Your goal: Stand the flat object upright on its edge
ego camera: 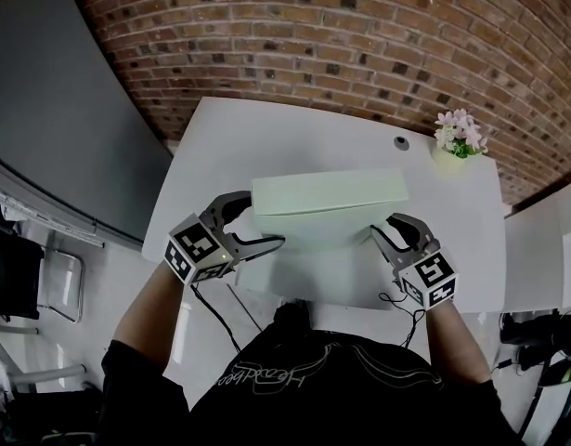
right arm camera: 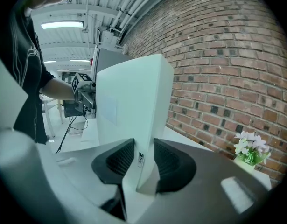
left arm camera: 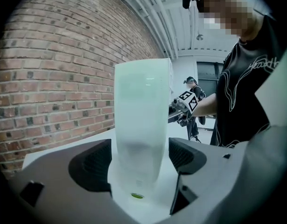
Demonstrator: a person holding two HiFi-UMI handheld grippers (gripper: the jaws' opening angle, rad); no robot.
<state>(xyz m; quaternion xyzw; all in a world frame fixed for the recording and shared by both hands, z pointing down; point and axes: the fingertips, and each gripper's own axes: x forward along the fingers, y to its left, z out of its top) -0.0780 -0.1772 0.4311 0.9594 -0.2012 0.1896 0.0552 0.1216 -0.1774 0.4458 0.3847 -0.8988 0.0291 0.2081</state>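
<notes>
A pale green flat box (ego camera: 327,195) stands upright on its long edge on the white table (ego camera: 266,128). My left gripper (ego camera: 257,221) is at its left end, open, the jaws spread wide with a gap on each side of the box (left arm camera: 142,120). In the left gripper view the pads of that gripper (left arm camera: 139,160) do not touch it. My right gripper (ego camera: 389,228) is shut on the box's right end. In the right gripper view its ribbed pads press both faces of the box (right arm camera: 131,106) between the fingers of that gripper (right arm camera: 143,160).
A small pot of pink flowers (ego camera: 459,137) stands at the table's far right corner, near a round cable hole (ego camera: 401,142). A brick wall (ego camera: 359,35) runs behind the table. A chair (ego camera: 58,286) stands at the left. Cables hang off the near edge.
</notes>
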